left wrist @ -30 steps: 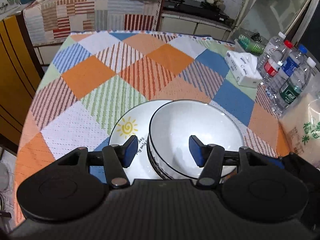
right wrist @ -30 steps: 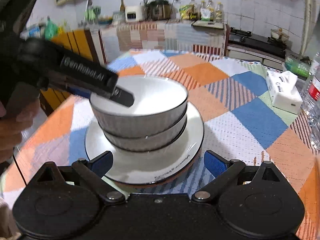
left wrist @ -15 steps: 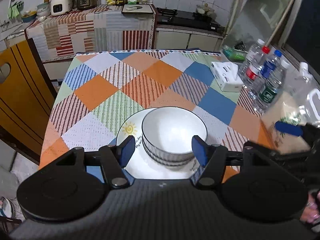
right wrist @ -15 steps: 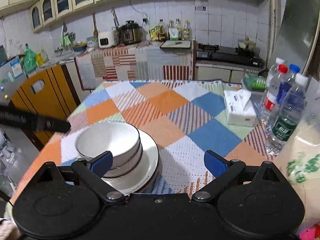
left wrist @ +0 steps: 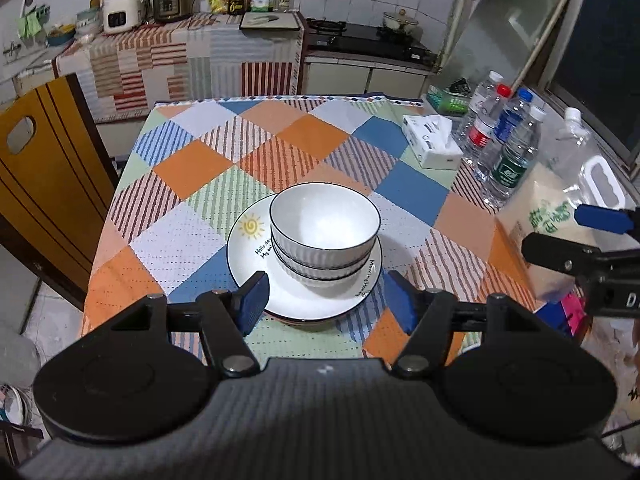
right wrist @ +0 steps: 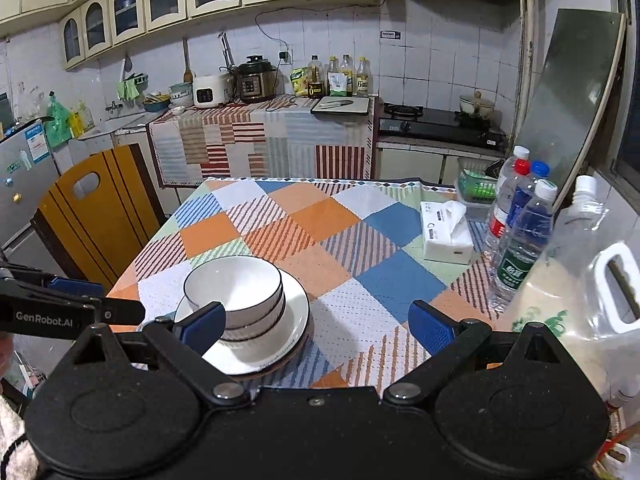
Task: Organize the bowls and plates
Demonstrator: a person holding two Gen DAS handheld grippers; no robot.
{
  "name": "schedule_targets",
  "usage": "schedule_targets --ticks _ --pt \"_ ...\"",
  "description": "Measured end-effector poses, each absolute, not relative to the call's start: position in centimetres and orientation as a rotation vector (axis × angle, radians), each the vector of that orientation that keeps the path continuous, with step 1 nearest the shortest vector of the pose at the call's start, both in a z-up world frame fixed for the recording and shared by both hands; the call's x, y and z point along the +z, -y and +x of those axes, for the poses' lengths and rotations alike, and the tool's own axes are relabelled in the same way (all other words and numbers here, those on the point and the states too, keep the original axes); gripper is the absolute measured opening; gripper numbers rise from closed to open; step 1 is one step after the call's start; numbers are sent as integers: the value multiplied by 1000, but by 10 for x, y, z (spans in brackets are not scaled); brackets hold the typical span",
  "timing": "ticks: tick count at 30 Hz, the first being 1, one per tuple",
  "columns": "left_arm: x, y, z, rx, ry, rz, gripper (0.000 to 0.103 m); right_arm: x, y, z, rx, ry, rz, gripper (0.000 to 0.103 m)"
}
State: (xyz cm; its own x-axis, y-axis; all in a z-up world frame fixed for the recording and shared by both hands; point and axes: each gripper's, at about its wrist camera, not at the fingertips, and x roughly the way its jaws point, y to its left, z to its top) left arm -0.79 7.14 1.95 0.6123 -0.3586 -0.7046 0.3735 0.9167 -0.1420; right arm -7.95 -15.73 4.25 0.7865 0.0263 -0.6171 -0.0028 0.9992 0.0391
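2 white black-rimmed ceramic bowls (left wrist: 324, 236) sit nested on stacked white plates (left wrist: 248, 248) on the checked-cloth worktop (left wrist: 192, 168); both the left hand-held gripper (left wrist: 326, 306) and right hand-held gripper (right wrist: 320, 326) are spread, empty.

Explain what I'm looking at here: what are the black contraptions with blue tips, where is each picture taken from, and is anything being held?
No robot is involved: a person carries a hand-held two-finger gripper in each hand, with a fisheye camera on each looking along its fingers. One picture is from the left gripper, the other from the right gripper. The blue tips are the finger pads.

On the patchwork tablecloth sit two nested white bowls on a stack of plates. At the table's right edge are a tissue pack, water bottles and a large clear jug.

Both grippers are open and hold nothing. The left gripper's jaws have just been opening, with nothing between them.
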Motion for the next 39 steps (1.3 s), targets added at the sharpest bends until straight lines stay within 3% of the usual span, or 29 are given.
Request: schedule_targets --ticks 22,28,39 --pt "14 -77 -44 -319 -821 -22 66 38 154 -118 17 -614 28 100" --pt "19 -79 -53 -298 -780 -21 70 33 144 -120 25 -609 4 100" --pt "7 -77 -55 -240 -727 16 87 29 140 -120 -35 -572 -5 100"
